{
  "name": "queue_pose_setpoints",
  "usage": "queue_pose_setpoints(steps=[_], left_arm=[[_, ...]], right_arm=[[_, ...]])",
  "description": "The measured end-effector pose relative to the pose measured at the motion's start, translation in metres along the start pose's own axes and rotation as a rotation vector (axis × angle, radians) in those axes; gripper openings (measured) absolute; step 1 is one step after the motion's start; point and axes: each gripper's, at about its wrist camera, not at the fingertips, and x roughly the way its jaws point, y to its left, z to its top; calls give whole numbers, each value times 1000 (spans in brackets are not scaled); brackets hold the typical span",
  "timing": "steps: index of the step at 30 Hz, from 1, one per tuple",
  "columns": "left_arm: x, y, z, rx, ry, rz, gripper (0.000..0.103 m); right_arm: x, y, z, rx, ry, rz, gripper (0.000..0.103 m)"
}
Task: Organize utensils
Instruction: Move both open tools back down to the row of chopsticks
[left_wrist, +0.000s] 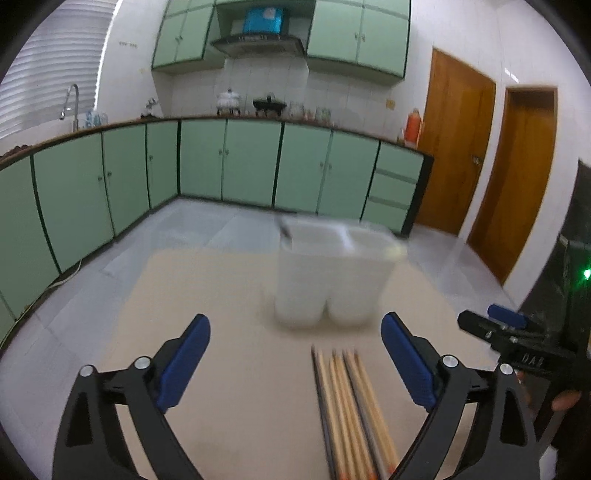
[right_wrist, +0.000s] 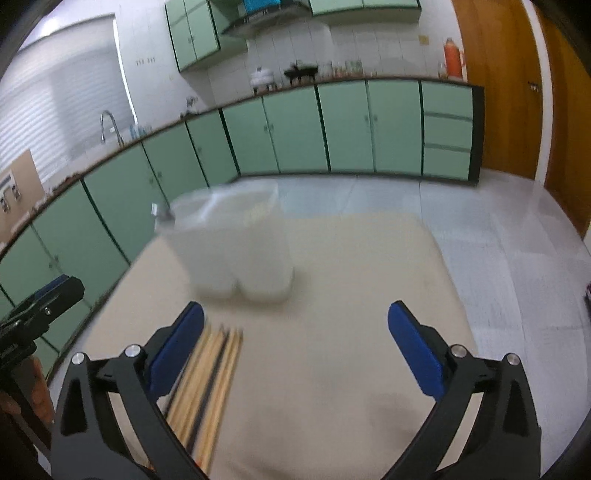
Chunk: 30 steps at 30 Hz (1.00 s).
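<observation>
Left gripper (left_wrist: 295, 363): blue-padded fingers spread wide, nothing between the pads; it hangs above the near part of the table.
Right gripper (right_wrist: 295, 349): jaws equally wide apart and empty; its left pad sits just beside the chopstick tips in its own view.
Chopsticks (left_wrist: 349, 413): a loose bundle lying flat on the table, side by side, tips pointing toward the holder; most are pale wood, a few are dark grey. Motion blur hides any finer marking.
Utensil holder (left_wrist: 330, 275): white translucent plastic, two compartments, upright on the table beyond the chopstick tips and apart from them; a dark, blurred object pokes up at its left rim.
Table (left_wrist: 221, 295): plain beige top.
Background: green kitchen cabinets (left_wrist: 251, 162), brown wooden doors (left_wrist: 456, 144).
</observation>
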Motion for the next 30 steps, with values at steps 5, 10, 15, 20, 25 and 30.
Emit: queue_pose_setpoints(steps=[5, 10, 15, 20, 25, 30], left_arm=[[-16, 1, -48, -3, 96, 17, 92], [-28, 3, -86, 5, 130, 35, 91], [-40, 3, -113, 44, 130, 55, 90], [-52, 8, -136, 31, 138, 69, 90], [-56, 6, -146, 30, 155, 73, 90], [-59, 7, -148, 42, 154, 74, 90]], right_arm=[[-25, 5, -53, 45, 37, -17, 97], [-45, 22, -97, 33, 14, -22, 96], [-52, 37, -126, -35, 55, -12, 75], [-57, 49, -150, -73, 99, 18, 70], [-52, 60, -168, -110, 169, 35, 65], [-47, 66, -171, -152, 182, -2, 65]])
